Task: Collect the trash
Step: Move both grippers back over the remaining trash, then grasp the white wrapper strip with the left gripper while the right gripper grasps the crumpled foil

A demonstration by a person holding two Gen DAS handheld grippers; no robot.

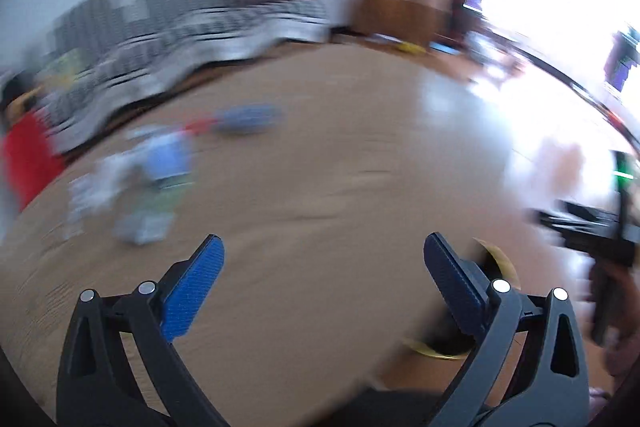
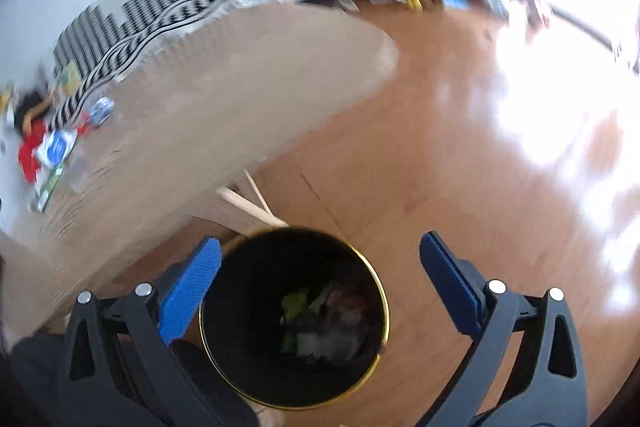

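My left gripper (image 1: 322,247) is open and empty above the round wooden table (image 1: 320,155). Blurred trash lies on the table to its left: blue-and-white wrappers (image 1: 160,163) and a crushed blue item (image 1: 248,119). My right gripper (image 2: 318,251) is open and empty, directly above a black bin with a gold rim (image 2: 294,315). The bin holds several pieces of trash, one of them green (image 2: 294,303). The same wrappers show far left on the table in the right wrist view (image 2: 56,147). The bin's rim shows behind the right finger in the left wrist view (image 1: 500,259).
A red object (image 1: 28,163) sits at the table's left edge. A black-and-white patterned sofa (image 2: 152,3) stands behind the table. The wooden floor (image 2: 480,147) stretches to the right with bright glare. The other gripper's black body (image 1: 600,239) shows at the far right.
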